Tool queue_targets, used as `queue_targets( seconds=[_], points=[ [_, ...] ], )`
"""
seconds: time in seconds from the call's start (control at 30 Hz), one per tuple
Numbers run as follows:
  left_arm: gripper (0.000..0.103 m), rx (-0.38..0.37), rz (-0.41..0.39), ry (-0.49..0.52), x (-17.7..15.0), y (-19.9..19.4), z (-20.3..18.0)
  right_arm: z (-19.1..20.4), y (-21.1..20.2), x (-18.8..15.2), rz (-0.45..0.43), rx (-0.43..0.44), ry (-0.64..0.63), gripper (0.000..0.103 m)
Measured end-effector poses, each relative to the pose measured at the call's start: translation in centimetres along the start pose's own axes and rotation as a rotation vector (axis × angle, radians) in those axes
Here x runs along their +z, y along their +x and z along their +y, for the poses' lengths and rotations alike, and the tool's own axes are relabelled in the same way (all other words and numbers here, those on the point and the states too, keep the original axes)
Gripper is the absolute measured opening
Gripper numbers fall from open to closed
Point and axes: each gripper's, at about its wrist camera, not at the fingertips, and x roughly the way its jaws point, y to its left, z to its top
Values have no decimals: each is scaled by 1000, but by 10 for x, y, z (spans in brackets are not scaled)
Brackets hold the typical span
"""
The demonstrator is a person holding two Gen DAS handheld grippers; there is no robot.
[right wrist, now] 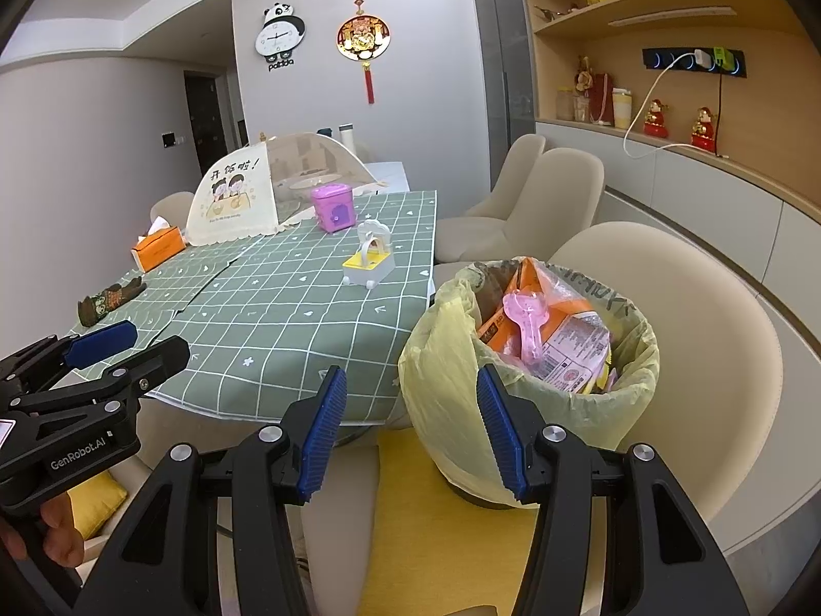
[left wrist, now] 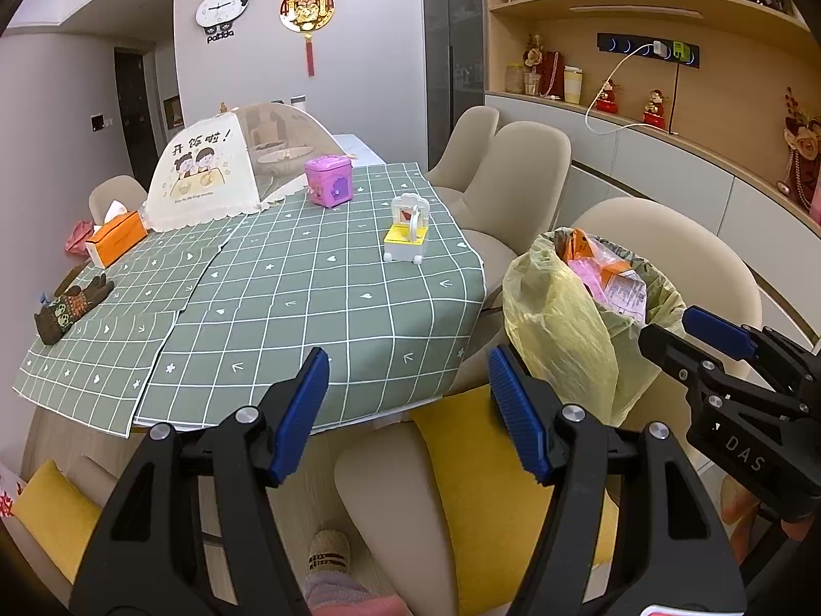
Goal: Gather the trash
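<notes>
Two grippers, both empty with jaws spread wide. Left gripper (left wrist: 408, 410) hangs just off the near rounded edge of the table (left wrist: 308, 359), above a chair seat with a yellow cushion (left wrist: 487, 487). Right gripper (right wrist: 410, 428) hangs beside the trash bin (right wrist: 533, 385), its right pad in front of the bin's near rim; contact unclear. Bin lined with a yellow bag, stands on the cushioned chair just off the table's right edge, apart from the cloth. Inside: orange wrappers (right wrist: 556, 331) and a pink plastic piece (right wrist: 526, 326), piled near the rim. Green checked tablecloth (left wrist: 287, 287) overhangs the near edge. Near half of the table is open; yellow-white toy (left wrist: 408, 228), purple box (left wrist: 328, 179), food cover (left wrist: 231, 169), tissue box (left wrist: 115, 238) sit farther back, glove (left wrist: 69, 308) at left edge.
</notes>
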Motion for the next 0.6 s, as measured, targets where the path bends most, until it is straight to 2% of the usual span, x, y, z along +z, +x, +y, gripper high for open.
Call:
queue_targets(
  seconds=[0.6],
  points=[
    [62,0,-7,-8,-1,-3,2,1,-2,1,0,1,-7,50]
  ],
)
